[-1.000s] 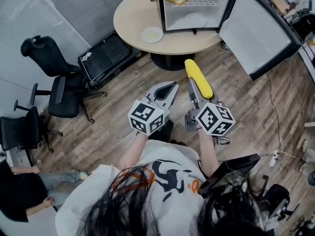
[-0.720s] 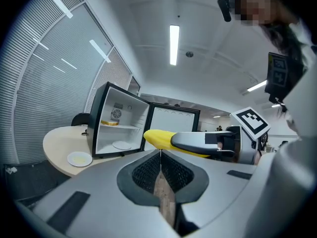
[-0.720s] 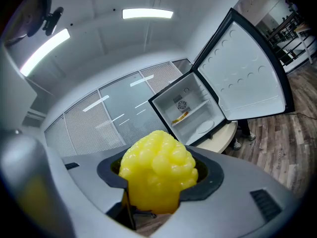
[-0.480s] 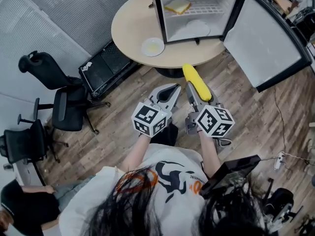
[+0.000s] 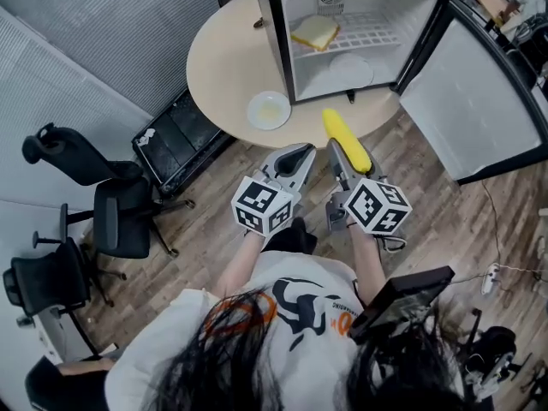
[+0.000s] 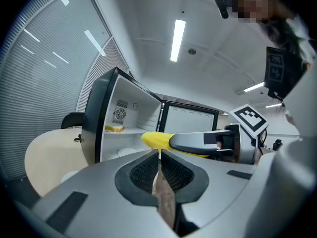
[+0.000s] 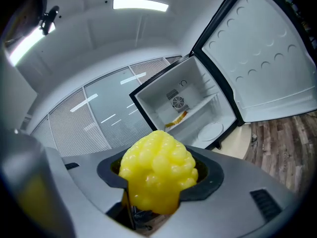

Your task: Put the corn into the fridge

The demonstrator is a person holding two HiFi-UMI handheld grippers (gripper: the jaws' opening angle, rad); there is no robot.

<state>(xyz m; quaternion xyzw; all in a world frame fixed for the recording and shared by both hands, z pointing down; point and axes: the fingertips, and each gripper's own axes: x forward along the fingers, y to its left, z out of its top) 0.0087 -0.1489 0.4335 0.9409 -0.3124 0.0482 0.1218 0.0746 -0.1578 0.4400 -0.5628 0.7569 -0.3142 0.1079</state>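
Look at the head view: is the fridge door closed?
No, the fridge door stands swung wide open, so the bread slice inside is in plain sight.

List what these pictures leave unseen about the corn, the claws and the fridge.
Corn: rear end hidden by the right claw in the head view; right gripper view shows only its tip.
Flat yellow item on the fridge shelf: too small to identify in any view.
Fridge door: cut off by the head view's right edge.

Fridge [image 5: 276, 50] on table [image 5: 223, 58], saucer [image 5: 269, 110] left of it, corn [image 5: 346, 142] before its open front
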